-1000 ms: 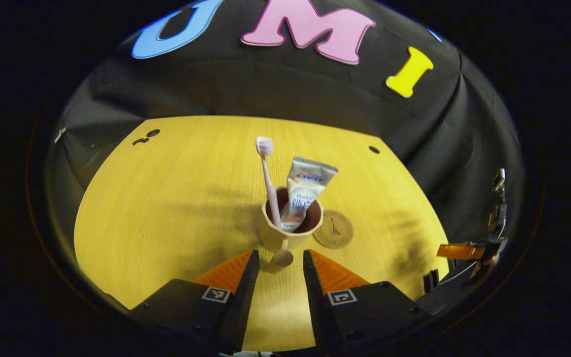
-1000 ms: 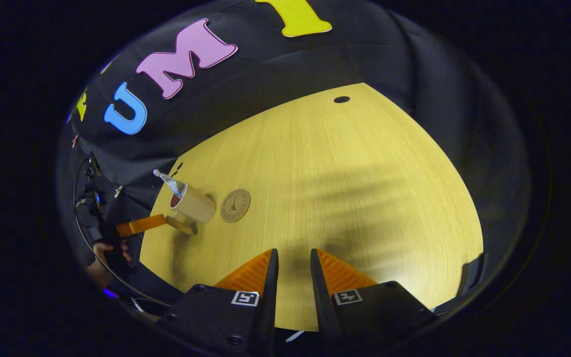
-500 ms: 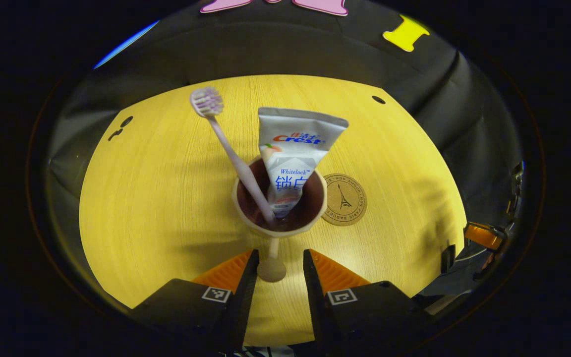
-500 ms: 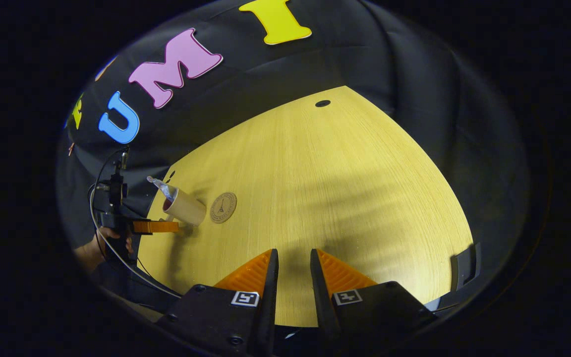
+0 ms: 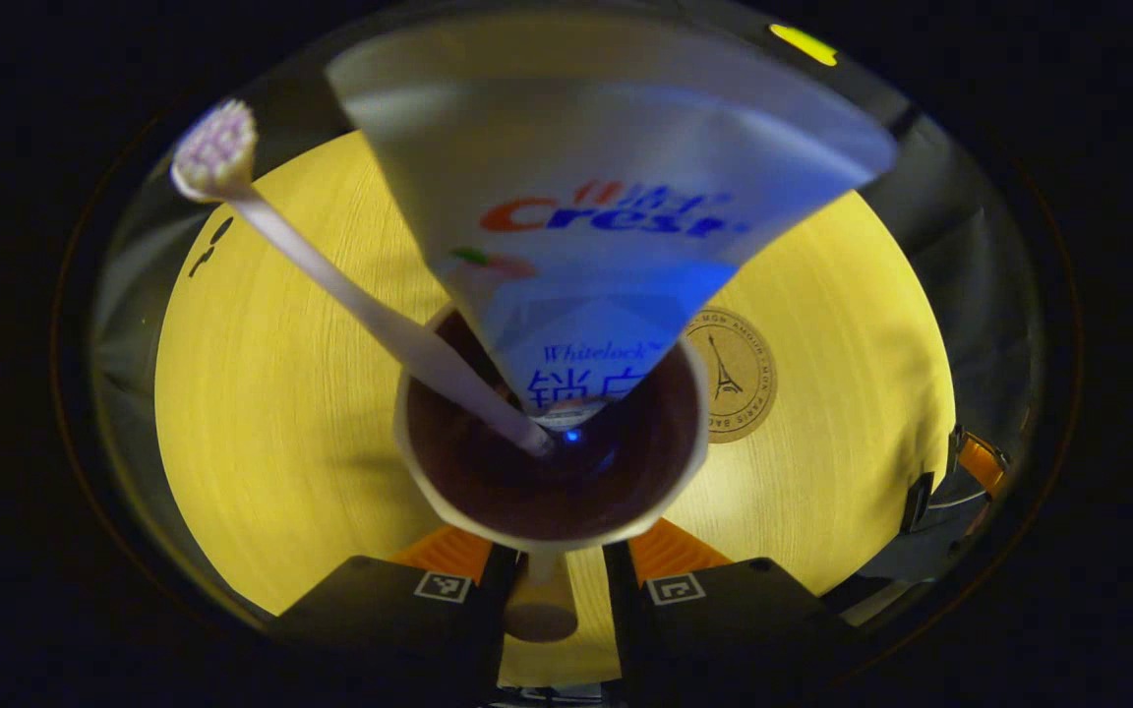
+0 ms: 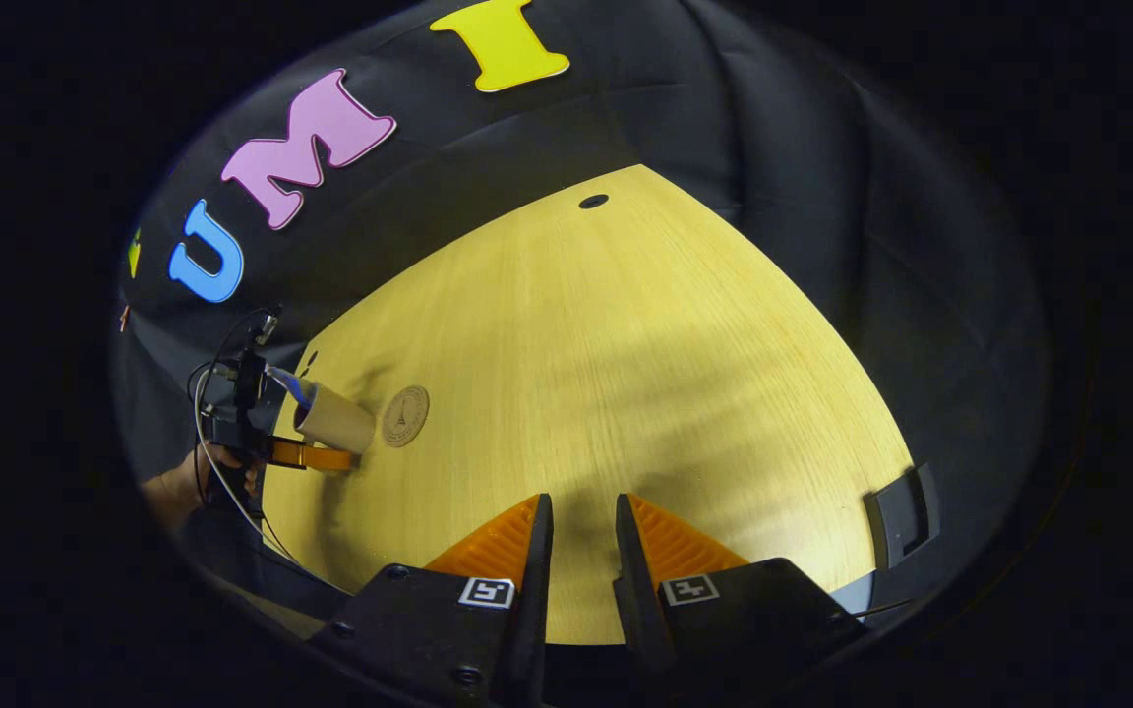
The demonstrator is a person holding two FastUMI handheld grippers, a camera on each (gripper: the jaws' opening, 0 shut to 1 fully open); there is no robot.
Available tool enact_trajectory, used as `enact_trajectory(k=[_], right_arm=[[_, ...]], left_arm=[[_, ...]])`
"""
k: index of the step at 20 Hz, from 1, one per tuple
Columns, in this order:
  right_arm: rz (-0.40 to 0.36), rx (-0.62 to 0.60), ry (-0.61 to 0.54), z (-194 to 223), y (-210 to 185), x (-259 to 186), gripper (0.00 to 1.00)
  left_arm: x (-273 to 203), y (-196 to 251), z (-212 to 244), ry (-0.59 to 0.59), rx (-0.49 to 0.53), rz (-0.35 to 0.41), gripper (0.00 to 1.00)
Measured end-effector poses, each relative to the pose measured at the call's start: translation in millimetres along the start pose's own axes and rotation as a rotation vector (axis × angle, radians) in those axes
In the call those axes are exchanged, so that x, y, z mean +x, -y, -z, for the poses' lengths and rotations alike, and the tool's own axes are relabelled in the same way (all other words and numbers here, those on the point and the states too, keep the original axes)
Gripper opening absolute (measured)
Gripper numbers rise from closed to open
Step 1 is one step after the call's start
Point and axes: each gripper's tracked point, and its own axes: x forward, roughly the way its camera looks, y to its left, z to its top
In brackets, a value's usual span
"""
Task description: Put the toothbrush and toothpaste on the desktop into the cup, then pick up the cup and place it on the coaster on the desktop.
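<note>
A beige cup (image 5: pixel 429 492) with a dark inside stands on the yellow desktop, very close below my left gripper (image 5: pixel 557 560). A pale toothbrush (image 5: pixel 330 285) and a white toothpaste tube (image 5: pixel 606 197) lean in the cup. The cup's handle (image 5: pixel 539 610) lies between the left fingers, which stand apart and are partly hidden under the rim. A round brown coaster (image 5: pixel 739 379) lies just right of the cup. In the right gripper view the cup (image 6: pixel 338 425), coaster (image 6: pixel 405 416) and left gripper (image 6: pixel 316 457) sit far left. My right gripper (image 6: pixel 583 506) hovers over bare desktop, its fingers slightly apart and holding nothing.
The wooden desktop (image 6: pixel 626 374) has a small dark hole (image 6: pixel 593 202) near its far edge, and black cloth walls surround it. A hand (image 6: pixel 173 487) holds the left gripper at the desktop's left edge. The right gripper (image 5: pixel 970 472) appears at the right rim of the left gripper view.
My left gripper has moved forward onto the cup, so the handle now lies deep between its fingers. The finger gap looks unchanged. The right gripper has drifted slightly.
</note>
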Motion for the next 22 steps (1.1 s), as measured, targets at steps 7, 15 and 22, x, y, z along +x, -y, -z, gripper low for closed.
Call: enact_trajectory(k=[7, 15, 22], right_arm=[[0.003, 0.004, -0.013, 1.8, -1.1, 5.7, 0.40], [-0.006, -0.012, -0.012, 1.6, -6.6, 7.2, 0.39], [0.008, -0.005, 0.009, 1.1, -1.5, -2.4, 0.40]], left_arm=[[4.6, -2.7, -4.4, 0.009, -0.001, -0.008, 0.39], [-13.2, 7.2, -7.1, 0.069, 0.013, -0.002, 0.29], [-18.9, 48.8, -24.2, 0.091, 0.103, 0.032, 0.34]])
